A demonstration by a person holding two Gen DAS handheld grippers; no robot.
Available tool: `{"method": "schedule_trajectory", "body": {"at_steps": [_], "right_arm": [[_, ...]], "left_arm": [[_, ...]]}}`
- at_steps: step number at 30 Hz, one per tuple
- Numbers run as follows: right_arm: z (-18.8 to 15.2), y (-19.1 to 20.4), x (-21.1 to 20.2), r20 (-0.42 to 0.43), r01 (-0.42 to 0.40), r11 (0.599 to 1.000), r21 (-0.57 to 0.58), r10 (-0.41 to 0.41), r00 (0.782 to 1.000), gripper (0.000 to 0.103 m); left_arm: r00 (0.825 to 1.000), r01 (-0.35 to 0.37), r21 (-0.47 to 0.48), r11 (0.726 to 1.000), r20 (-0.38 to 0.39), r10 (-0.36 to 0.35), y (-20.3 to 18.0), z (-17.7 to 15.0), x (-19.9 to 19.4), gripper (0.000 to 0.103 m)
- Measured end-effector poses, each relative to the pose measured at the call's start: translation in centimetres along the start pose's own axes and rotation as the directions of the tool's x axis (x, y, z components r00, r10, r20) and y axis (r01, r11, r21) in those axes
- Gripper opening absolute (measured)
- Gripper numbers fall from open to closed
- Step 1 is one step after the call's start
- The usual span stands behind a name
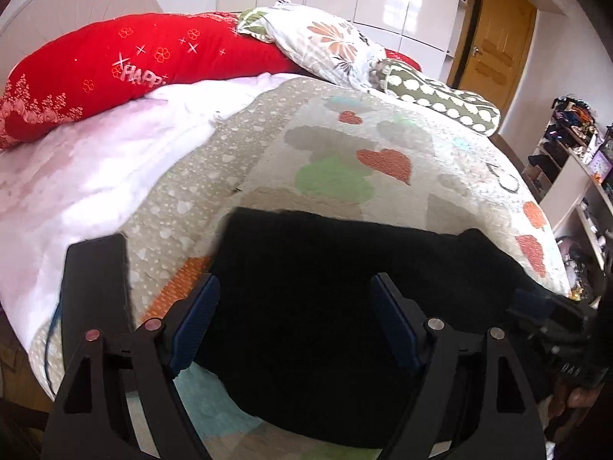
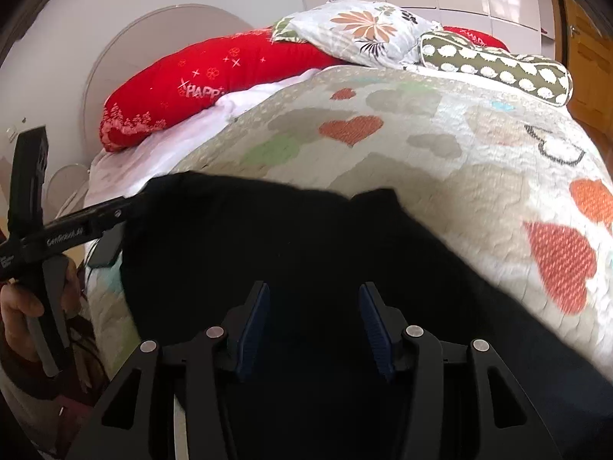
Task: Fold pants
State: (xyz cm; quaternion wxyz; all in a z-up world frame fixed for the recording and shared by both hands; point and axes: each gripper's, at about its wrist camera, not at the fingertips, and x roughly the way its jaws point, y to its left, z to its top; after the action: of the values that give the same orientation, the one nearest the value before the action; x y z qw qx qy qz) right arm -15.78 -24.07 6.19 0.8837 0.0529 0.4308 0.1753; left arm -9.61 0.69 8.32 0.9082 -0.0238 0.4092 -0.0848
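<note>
The black pants [image 1: 306, 299] lie on the heart-patterned quilt [image 1: 345, 153] near the bed's front edge; they also show in the right wrist view [image 2: 306, 237]. My left gripper [image 1: 297, 287] is open, its blue-padded fingers [image 1: 199, 314] spread over the pants' left part. My right gripper [image 2: 314, 299] is open above the pants, fingers [image 2: 256, 318] apart with nothing between them. The left gripper's body [image 2: 69, 230] shows at the pants' left edge in the right wrist view, and the right gripper's body [image 1: 551, 314] at their right edge in the left wrist view.
A red pillow [image 1: 134, 65], a floral pillow [image 1: 329, 46] and a green dotted bolster [image 1: 440, 99] lie at the headboard. A white sheet [image 1: 76, 176] shows left of the quilt. A cluttered shelf [image 1: 574, 161] and a wooden door [image 1: 494, 34] are at right.
</note>
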Motion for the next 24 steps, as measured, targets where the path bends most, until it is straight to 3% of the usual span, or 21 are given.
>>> {"method": "schedule_trajectory", "body": {"at_steps": [6,10,15,24], "right_arm": [[-1.9,0.4,-0.4,-0.024,0.029,1.0,-0.009,-0.029,0.999,0.051],[-3.0,-0.4,-0.9,-0.02,0.042,0.999,0.013,-0.042,0.999,0.061],[-4.2,-0.3,-0.3,-0.018,0.084,0.996,-0.016,-0.084,0.996,0.061],[-6.9,-2.3,-2.9,-0.018,0.095,0.995,0.016,-0.094,0.995,0.062]], "left_arm": [[0.999,0.031,0.03,0.999,-0.008,-0.031,-2.0,-1.0,0.0,0.081],[0.999,0.046,0.031,0.998,-0.022,-0.046,-2.8,-1.8,0.8,0.081],[0.997,0.034,0.034,0.999,-0.073,-0.031,-3.2,-3.1,3.1,0.081],[0.996,0.064,0.055,0.996,-0.072,-0.06,-4.5,-3.7,2.0,0.084]]}}
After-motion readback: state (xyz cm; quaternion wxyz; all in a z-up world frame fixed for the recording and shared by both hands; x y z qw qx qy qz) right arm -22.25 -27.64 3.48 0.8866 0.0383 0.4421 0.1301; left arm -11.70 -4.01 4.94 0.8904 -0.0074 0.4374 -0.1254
